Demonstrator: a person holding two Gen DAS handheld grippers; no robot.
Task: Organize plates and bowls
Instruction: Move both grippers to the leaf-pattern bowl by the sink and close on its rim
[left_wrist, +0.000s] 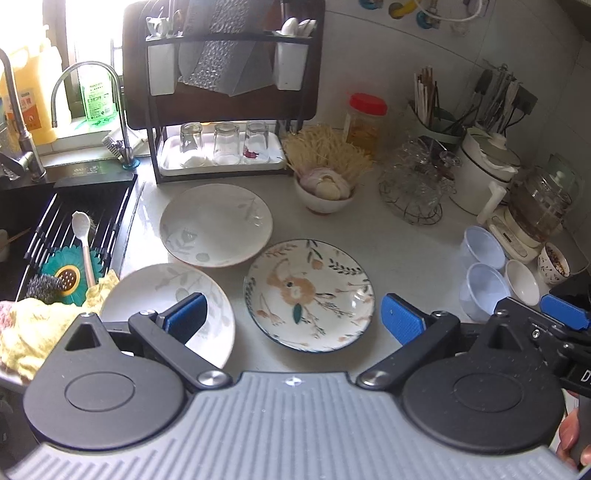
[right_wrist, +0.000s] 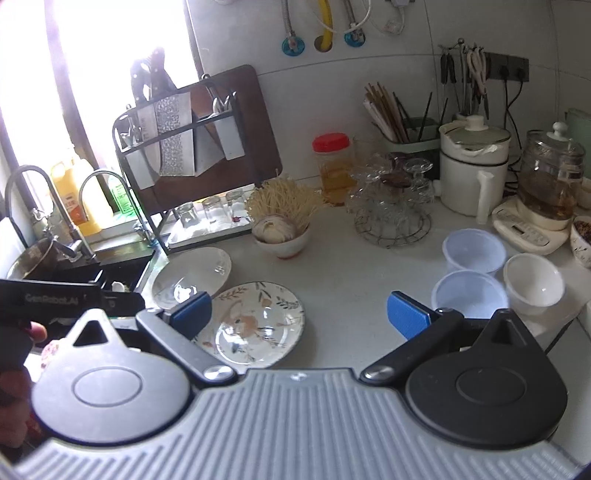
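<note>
Three plates lie on the white counter. A flower-patterned plate (left_wrist: 309, 294) (right_wrist: 255, 324) sits between the wide-apart fingers of my open left gripper (left_wrist: 293, 317). A pale leaf-print plate (left_wrist: 216, 224) (right_wrist: 194, 277) lies behind it, and a second pale plate (left_wrist: 173, 306) sits at the near left, partly under my left finger. Two translucent plastic bowls (right_wrist: 469, 273) and a small white bowl (right_wrist: 533, 284) stand at the right. My right gripper (right_wrist: 299, 319) hovers open over bare counter between the flowered plate and the bowls, holding nothing.
A black sink (left_wrist: 55, 229) with a brush and scrubbers is at left, faucets behind. A dish rack (left_wrist: 221, 110) with upturned glasses stands at the back. A bowl of garlic and noodles (left_wrist: 327, 192), a jar, a glass stand, a chopstick holder and kettles crowd the back right.
</note>
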